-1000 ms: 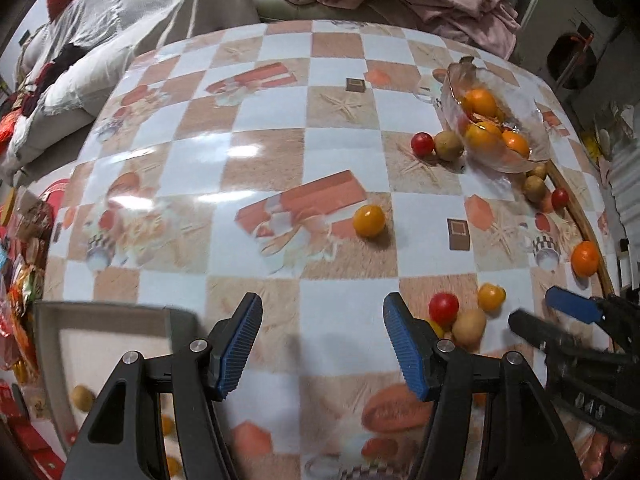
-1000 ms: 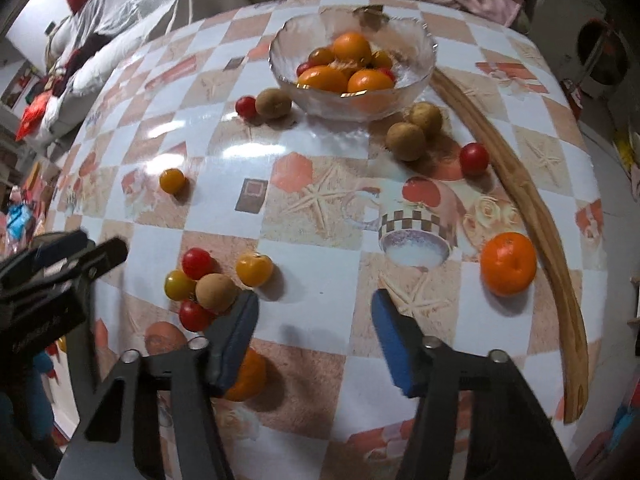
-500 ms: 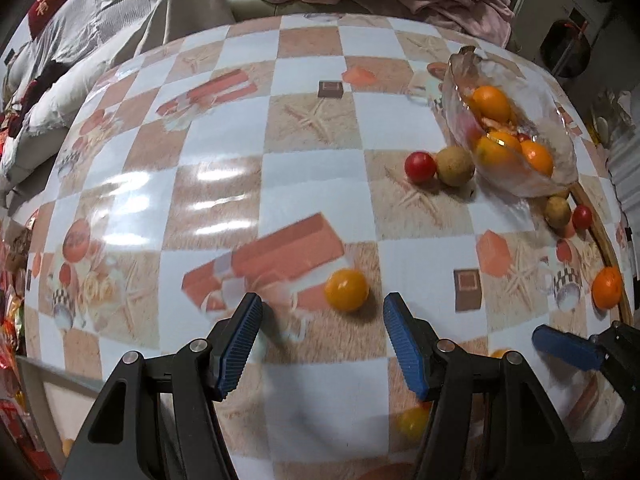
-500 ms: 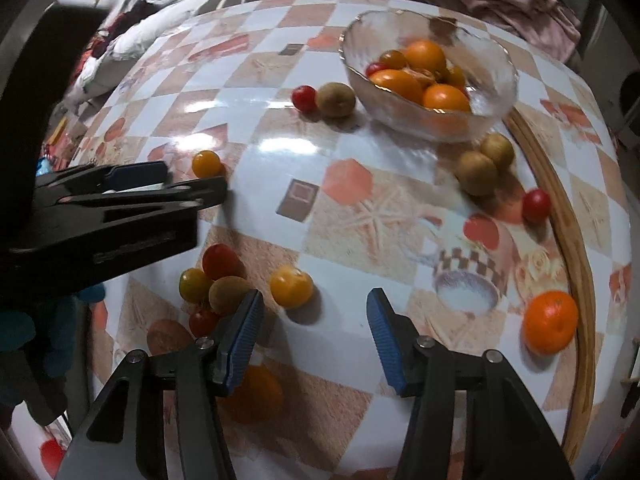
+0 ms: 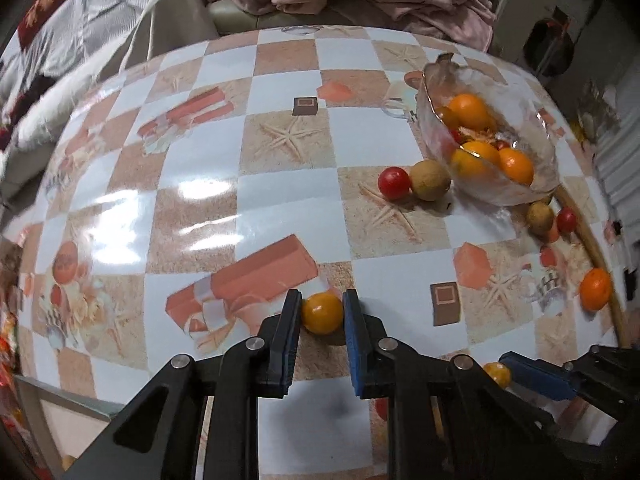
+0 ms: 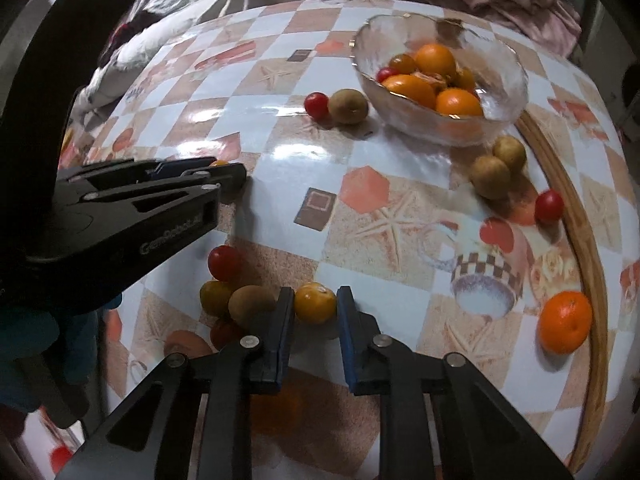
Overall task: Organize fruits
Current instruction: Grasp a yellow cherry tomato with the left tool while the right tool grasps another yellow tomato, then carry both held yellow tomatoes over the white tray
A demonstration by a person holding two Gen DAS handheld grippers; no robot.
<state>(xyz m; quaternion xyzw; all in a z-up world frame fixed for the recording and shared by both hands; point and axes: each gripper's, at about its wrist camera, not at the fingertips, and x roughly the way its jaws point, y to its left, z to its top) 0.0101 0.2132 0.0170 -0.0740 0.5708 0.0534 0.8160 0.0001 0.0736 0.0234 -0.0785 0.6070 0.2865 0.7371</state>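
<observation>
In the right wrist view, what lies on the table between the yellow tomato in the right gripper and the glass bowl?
In the right wrist view, only bare checked tablecloth lies between the yellow tomato in the right gripper and the glass bowl; no fruit in that stretch.

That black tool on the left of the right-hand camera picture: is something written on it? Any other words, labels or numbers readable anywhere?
"GenRobot.AI": pale lettering, partly blurred, my best reading, on the side of the left tool.
Red cushion at the far left of the left camera picture: pattern too blurred to read.
Nothing else readable.
</observation>
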